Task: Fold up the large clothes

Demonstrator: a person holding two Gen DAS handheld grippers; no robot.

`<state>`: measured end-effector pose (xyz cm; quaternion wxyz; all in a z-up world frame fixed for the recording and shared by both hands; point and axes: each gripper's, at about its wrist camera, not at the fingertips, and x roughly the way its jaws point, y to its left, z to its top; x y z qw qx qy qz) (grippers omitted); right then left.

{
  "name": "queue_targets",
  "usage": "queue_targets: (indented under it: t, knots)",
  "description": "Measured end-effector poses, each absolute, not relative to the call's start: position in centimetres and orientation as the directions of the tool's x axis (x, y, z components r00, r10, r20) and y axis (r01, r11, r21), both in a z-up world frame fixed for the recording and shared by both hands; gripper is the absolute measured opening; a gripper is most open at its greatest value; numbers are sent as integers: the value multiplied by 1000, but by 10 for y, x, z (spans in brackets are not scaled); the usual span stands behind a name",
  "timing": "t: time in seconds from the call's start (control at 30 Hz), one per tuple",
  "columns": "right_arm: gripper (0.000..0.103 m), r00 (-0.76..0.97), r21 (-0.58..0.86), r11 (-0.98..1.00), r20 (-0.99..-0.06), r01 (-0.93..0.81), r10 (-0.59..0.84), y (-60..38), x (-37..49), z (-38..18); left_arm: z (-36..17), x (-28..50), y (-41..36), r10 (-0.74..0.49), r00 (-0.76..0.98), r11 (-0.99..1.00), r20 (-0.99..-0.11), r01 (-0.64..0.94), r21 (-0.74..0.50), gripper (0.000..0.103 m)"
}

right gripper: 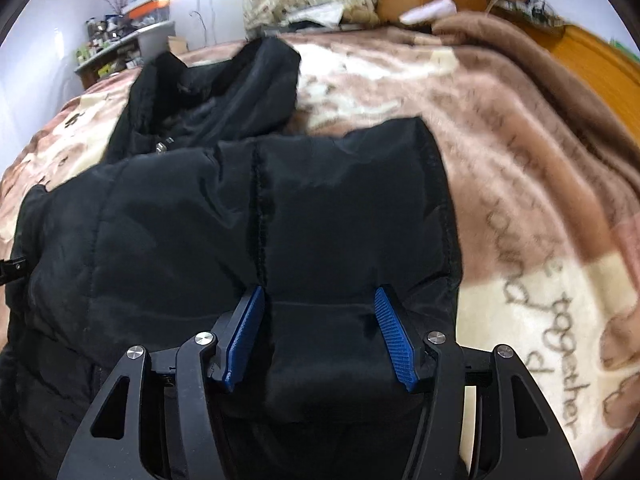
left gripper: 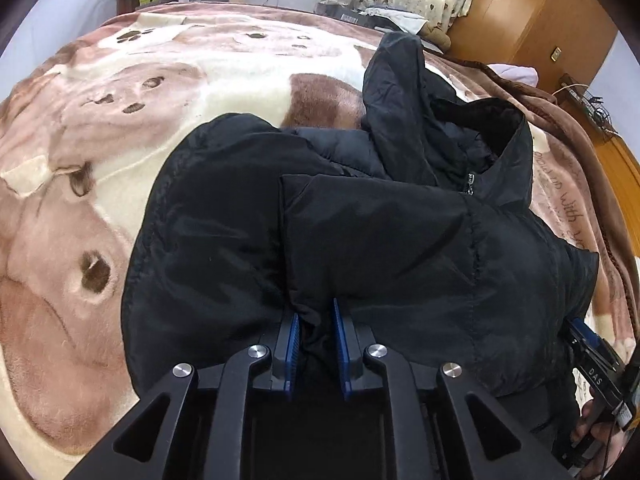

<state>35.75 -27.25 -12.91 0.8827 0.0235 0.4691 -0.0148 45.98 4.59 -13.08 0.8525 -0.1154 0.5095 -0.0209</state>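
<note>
While a black padded jacket [left gripper: 360,240] lay spread on a bed's bear-print blanket [left gripper: 100,160], the left gripper [left gripper: 316,316] pinched a fold of its near edge between blue pads drawn close together. The right gripper [right gripper: 320,300] stood with its jaws wide apart over the jacket's hem, fabric between them unclamped.

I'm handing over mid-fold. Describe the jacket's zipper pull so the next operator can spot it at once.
Start from the brown and cream animal-print blanket covering the bed, then the black puffer jacket spread on it. Follow the jacket to its far end, where the hood lies bunched. The zipper pull sits just below the collar opening: a small silvery metal tab, the only bright spot on the black fabric.
</note>
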Motion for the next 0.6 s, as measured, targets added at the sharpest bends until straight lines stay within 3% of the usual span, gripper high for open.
queue_targets:
  t: [0.47, 0.5, 0.57, 0.6]
  knots:
    - [62, 514, 61, 996, -858, 68, 18, -278, 366, -135, -133, 464, 47, -160, 458, 971, -874, -85, -223, 19]
    - [62, 523, 76, 994, -852, 84, 21, -279, 363, -129, -128, 463, 49, -161, 460, 971, -873, -84, -223, 23]
    - [62, 580, 142, 986, -812, 90, 64, -281, 354, -111, -116, 458, 53, -158, 490, 969, -857, -89, -230, 43]
    - [62, 612, 183, 980, -785, 80, 97, -280, 349, -101, -109, 454, 55, -164, 511, 966, -844, -90, -242, 61]
